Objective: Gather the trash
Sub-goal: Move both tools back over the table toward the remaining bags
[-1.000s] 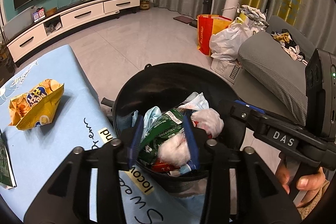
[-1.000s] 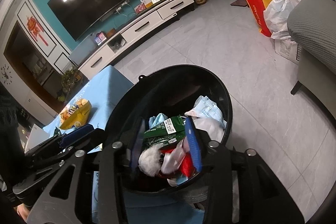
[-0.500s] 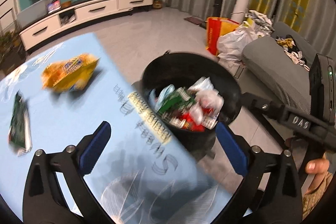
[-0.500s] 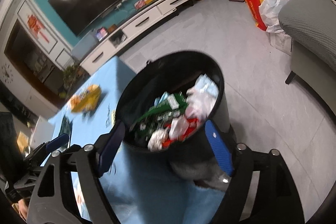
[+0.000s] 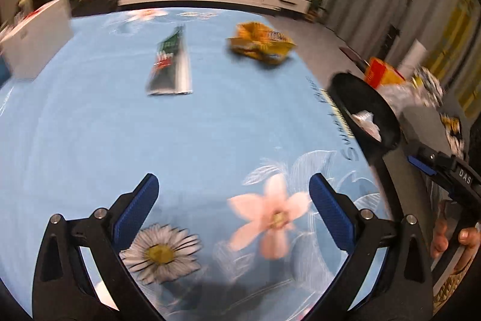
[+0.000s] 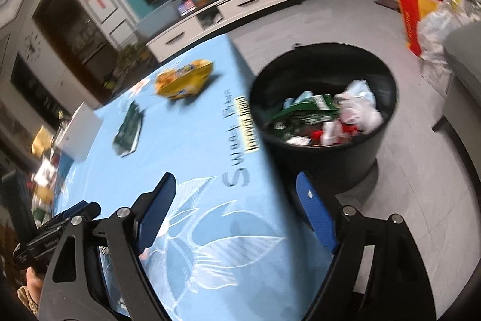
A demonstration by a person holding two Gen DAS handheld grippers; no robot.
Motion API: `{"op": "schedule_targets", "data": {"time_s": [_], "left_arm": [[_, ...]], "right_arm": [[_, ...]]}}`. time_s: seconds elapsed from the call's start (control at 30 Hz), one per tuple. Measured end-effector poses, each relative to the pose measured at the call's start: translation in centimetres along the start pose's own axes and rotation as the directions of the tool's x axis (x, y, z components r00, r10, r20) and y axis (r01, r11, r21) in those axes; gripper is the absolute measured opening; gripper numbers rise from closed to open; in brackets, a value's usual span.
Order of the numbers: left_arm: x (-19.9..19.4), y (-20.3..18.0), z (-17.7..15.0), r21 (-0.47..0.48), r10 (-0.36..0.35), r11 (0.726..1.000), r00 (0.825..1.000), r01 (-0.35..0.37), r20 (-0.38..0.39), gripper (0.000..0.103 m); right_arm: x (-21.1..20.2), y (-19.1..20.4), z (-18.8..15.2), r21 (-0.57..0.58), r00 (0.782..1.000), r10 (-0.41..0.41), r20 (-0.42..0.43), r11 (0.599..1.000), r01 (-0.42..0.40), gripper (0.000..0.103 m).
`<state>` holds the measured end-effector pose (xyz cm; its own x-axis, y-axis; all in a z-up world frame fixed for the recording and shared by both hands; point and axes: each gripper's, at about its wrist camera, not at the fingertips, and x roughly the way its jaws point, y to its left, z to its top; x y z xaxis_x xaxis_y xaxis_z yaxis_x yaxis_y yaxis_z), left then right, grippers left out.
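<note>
A yellow snack bag (image 5: 261, 42) (image 6: 183, 78) and a flat green wrapper (image 5: 170, 64) (image 6: 127, 129) lie on the far part of the blue flowered tablecloth (image 5: 120, 134) (image 6: 210, 158). A black trash bin (image 6: 324, 152) (image 5: 365, 110), holding several wrappers and tissues, stands on the floor at the table's right edge. My left gripper (image 5: 233, 215) is open and empty above the near part of the table. My right gripper (image 6: 237, 218) is open and empty over the table's edge, in front of the bin.
A white box (image 5: 33, 41) (image 6: 76, 134) sits at the table's left side. A white TV cabinet (image 6: 240, 11) stands behind. A grey sofa (image 6: 463, 74) and shopping bags (image 6: 421, 20) are to the right on the grey floor.
Both grippers opened and dropped their trash into the bin, then pulled back. The left gripper swung left over the table; the right backed away from the bin.
</note>
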<state>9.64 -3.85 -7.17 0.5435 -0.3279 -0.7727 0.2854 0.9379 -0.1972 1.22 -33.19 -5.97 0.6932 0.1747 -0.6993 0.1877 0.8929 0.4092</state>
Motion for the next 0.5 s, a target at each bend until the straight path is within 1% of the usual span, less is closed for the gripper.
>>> {"op": "schedule_targets", "data": {"time_s": [0.1, 0.27, 0.4, 0.5], "left_arm": [[-1.2, 2.6, -0.6, -0.060, 0.011, 0.998, 1.000, -0.010, 0.018, 0.100], [-2.0, 5.9, -1.4, -0.122, 0.028, 0.992, 0.999, -0.024, 0.030, 0.100], [-1.5, 7.8, -1.7, -0.169, 0.033, 0.985, 0.999, -0.030, 0.020, 0.100], [-0.9, 9.0, -1.7, -0.200, 0.032, 0.979, 0.999, -0.028, 0.015, 0.100]], "right_arm": [[0.9, 2.2, 0.0, -0.045, 1.000, 0.007, -0.021, 0.999, -0.008, 0.081], [2.8, 5.8, -0.1, -0.120, 0.998, 0.019, -0.056, 0.992, -0.026, 0.081], [4.7, 8.0, -0.3, -0.174, 0.996, 0.012, -0.086, 0.984, -0.027, 0.081], [5.8, 8.9, -0.3, -0.203, 0.995, 0.001, -0.098, 0.979, -0.021, 0.081]]}}
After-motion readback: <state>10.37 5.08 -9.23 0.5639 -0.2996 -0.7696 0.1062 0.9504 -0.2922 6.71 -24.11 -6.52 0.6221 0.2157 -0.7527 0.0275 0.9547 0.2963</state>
